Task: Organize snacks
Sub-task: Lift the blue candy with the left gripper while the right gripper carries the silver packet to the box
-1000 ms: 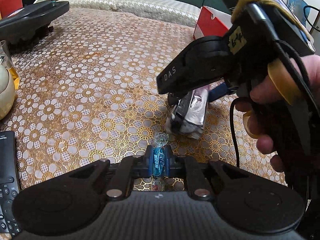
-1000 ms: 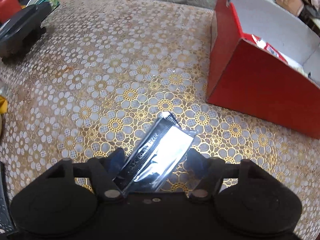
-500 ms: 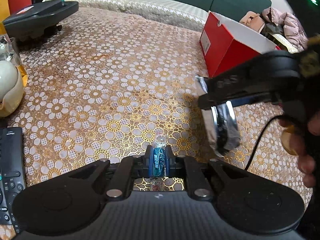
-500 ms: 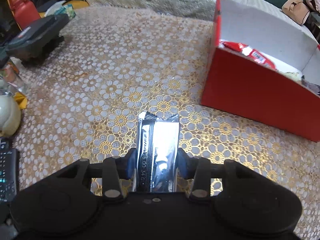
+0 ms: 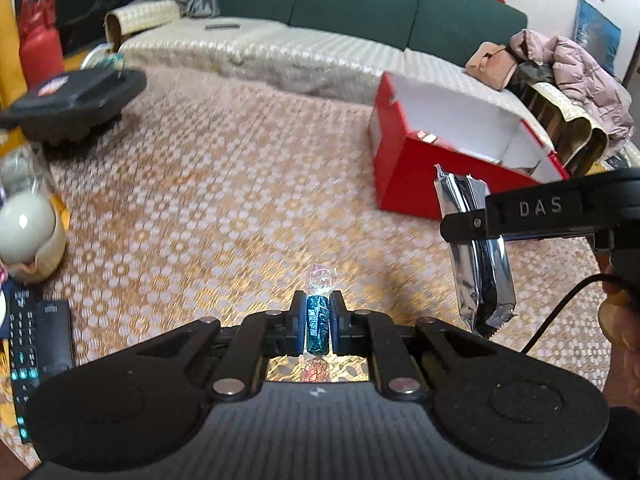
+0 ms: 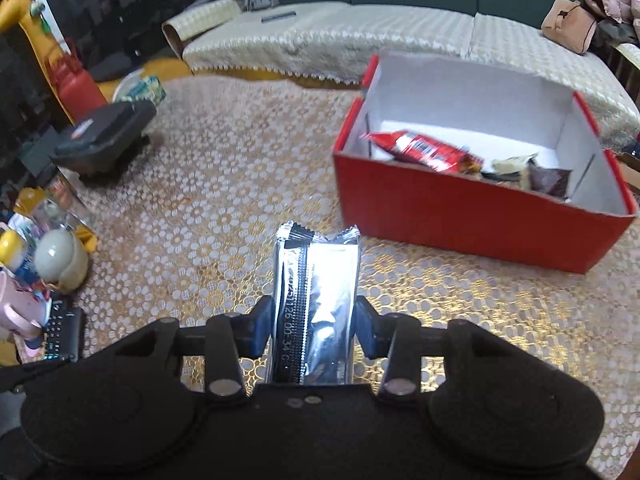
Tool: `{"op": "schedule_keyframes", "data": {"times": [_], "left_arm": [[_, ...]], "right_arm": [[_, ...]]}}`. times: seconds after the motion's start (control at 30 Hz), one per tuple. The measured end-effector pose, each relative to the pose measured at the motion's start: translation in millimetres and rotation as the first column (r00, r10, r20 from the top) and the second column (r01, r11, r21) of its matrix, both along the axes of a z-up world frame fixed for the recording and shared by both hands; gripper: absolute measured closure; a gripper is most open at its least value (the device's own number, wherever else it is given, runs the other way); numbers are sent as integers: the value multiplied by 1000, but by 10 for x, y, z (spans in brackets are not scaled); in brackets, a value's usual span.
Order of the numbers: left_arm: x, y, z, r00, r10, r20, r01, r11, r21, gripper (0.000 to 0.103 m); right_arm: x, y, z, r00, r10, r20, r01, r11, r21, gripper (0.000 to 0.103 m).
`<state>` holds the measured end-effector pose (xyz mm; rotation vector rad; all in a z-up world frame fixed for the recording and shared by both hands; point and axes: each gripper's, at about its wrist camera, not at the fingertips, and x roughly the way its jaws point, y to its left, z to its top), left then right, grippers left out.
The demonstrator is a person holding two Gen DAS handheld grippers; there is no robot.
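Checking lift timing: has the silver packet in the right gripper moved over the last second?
Yes. The silver packet has risen off the tablecloth and toward the red box, clamped in the right gripper.

Silver foil snack packet [image 6: 314, 300] upright, blue-wrapped candy [image 5: 318, 323] upright, open red box [image 6: 472, 200] with several wrapped snacks [image 6: 420, 150] inside

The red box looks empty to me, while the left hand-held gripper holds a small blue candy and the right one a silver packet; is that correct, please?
Not quite: the red box is not empty. The right wrist view shows a red packet and other wrapped snacks inside. The rest holds: the left hand-held gripper grips the blue candy, the right hand-held gripper the silver packet.
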<state>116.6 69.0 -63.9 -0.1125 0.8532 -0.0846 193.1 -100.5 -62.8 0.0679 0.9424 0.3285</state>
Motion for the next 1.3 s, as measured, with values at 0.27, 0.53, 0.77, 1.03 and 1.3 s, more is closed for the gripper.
{"op": "schedule_keyframes", "data": {"times": [0.27,0.53,0.77,1.03,1.3], "left_arm": [[128,-439,422,996,-53,78,49,998,47,91],[464,-912,746,987,-113,117,106,992,63,91],[874,-1291,836,980,-162,116,152,984,94,91],[1453,-1574,791,978,-190,86,182,979,91,91],[1737,-1571,509,984,-177,11,176,981,84,91]], "right_arm": [[-38,-455,351,997,-15,76,12,999,48,61],[102,-992,599,987,-59,147,51,997,57,61],[413,-1386,717,979,-95,182,87,995,50,61],[973,-1633,645,974,-140,179,136,990,35,61],[1359,-1589,214,986,-104,130,107,994,-16,61]]}}
